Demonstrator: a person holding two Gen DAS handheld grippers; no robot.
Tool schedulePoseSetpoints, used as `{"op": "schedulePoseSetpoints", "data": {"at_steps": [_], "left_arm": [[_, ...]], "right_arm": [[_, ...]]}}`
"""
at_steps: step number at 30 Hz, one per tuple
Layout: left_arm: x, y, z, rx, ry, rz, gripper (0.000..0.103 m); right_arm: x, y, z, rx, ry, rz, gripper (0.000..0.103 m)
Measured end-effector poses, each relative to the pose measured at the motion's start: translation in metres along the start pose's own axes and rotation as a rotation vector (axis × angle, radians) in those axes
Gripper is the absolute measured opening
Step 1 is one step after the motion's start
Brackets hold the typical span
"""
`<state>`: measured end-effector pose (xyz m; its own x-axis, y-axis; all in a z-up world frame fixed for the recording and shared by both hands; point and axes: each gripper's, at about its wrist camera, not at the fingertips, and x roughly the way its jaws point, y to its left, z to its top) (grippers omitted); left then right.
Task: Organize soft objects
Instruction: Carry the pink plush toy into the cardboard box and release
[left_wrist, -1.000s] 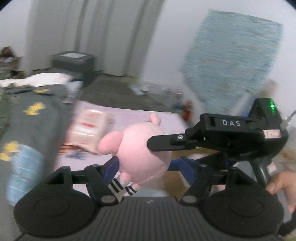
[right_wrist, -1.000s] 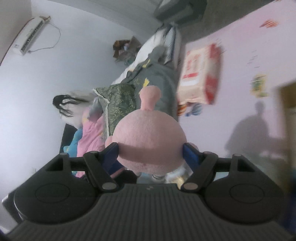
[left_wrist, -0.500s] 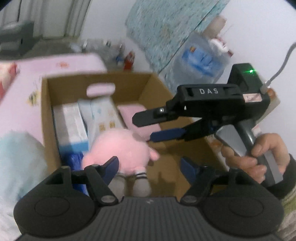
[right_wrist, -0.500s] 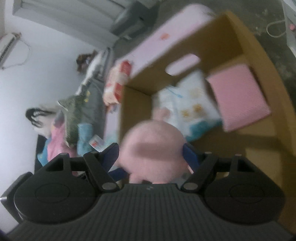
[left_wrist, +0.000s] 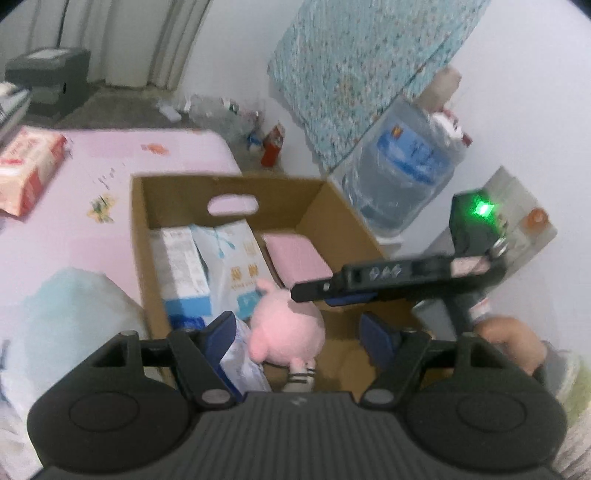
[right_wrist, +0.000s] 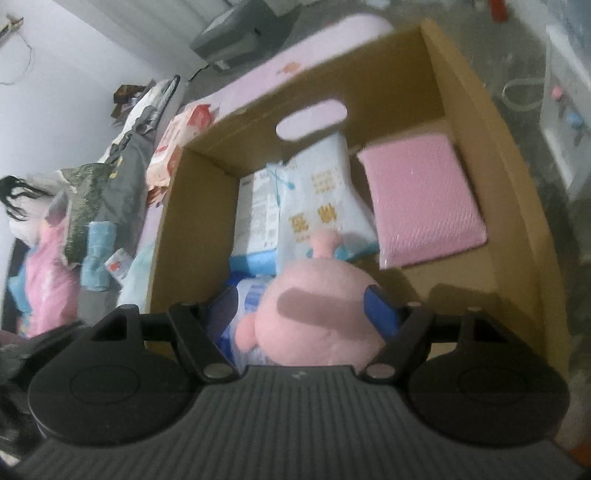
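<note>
Both hand-held tools angle down over an open brown cardboard box that stands on a pale pink bed sheet. The right gripper reaches in from the right, a hand wrapped round its grip, and a green light glows on its body. A round pink plush toy with striped socks sits between its blue pads; the right pad presses the plush, while the left pad is hidden behind it, so the toy looks clamped. The left gripper hovers just behind, its jaws opening and its pads clear of the toy.

The plush hangs low inside the box, near the front, above a blue-and-white packet. Deeper in lie a white and blue carton, a pale blue soft pack with yellow characters that are too blurred to read, and a flat pink padded packet on the right. The lettering on the right tool is smeared.

On the sheet, a red and white wrapped pack lies well away from the box. Beyond the bed, a large clear water bottle stands by the white wall under a hanging teal patterned cloth.
</note>
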<state>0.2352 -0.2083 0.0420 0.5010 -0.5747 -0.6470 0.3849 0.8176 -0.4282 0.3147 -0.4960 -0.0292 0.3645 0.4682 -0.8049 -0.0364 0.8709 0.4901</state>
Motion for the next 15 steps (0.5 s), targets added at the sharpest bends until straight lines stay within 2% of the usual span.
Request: {"op": "schedulePoseSetpoints", "data": {"at_steps": [2, 4, 8, 12, 15], "left_arm": [[-0.02, 0.01, 0.002, -0.015, -0.057, 0.011, 0.082], [-0.041, 0.023, 0.001, -0.011, -0.106, 0.056, 0.082], [-0.083, 0.056, -0.007, -0.028, -0.179, 0.167, 0.084], [-0.118, 0.095, -0.028, -0.102, -0.215, 0.25, 0.084], [-0.139, 0.116, -0.047, -0.128, -0.242, 0.311, 0.084]], "right_arm": [[0.002, 0.011, 0.005, -0.069, -0.036, -0.083, 0.075], [0.01, 0.019, 0.004, -0.131, -0.047, -0.152, 0.075], [0.032, 0.024, -0.005, -0.159, -0.003, -0.162, 0.072], [0.031, 0.036, -0.012, -0.258, 0.015, -0.191, 0.071], [0.027, 0.039, -0.016, -0.287, 0.037, -0.197, 0.071]]}}
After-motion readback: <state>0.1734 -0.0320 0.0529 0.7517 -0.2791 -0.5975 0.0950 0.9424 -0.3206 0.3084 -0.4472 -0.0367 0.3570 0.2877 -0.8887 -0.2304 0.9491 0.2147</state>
